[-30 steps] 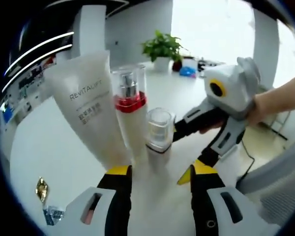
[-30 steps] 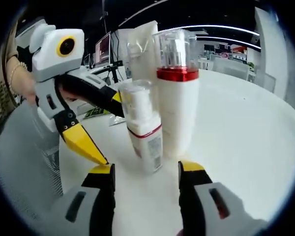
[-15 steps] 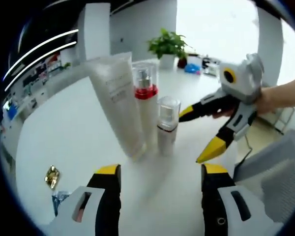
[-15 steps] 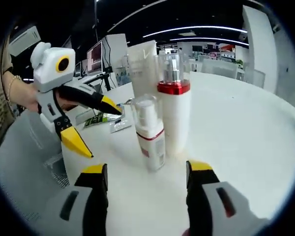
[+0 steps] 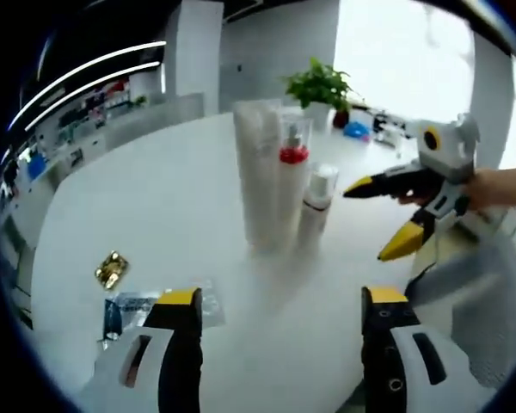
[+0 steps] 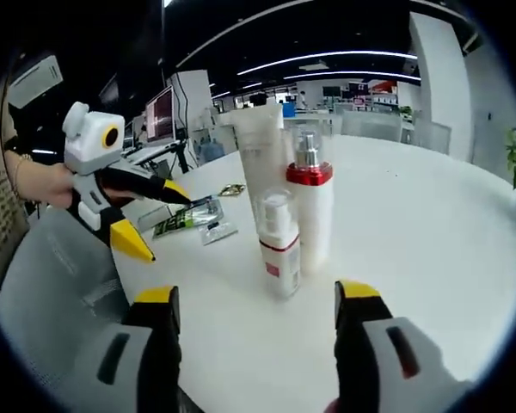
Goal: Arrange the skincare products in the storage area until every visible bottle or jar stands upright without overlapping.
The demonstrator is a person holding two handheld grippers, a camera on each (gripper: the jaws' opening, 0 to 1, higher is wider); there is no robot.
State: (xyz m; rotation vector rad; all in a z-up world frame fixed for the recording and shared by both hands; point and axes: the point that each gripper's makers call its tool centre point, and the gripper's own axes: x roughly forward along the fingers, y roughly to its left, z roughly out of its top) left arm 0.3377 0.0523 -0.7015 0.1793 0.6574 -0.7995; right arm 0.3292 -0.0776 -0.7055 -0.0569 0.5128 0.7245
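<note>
Three skincare products stand upright close together on the white round table: a tall white tube, a white bottle with a red collar and clear cap, and a small pump bottle. In the right gripper view the tube, red-collared bottle and small bottle stand ahead of my jaws. My left gripper is open, well back from them. My right gripper is open and holds nothing; it also appears as the right gripper at the table's right side.
Small sachets and a gold packet lie on the table near my left gripper, with the sachets also at the table edge. A potted plant stands at the far side. A grey chair is beside the table.
Both grippers have pulled back from the three products, which now look smaller and farther off. The products stay upright in the same group.
</note>
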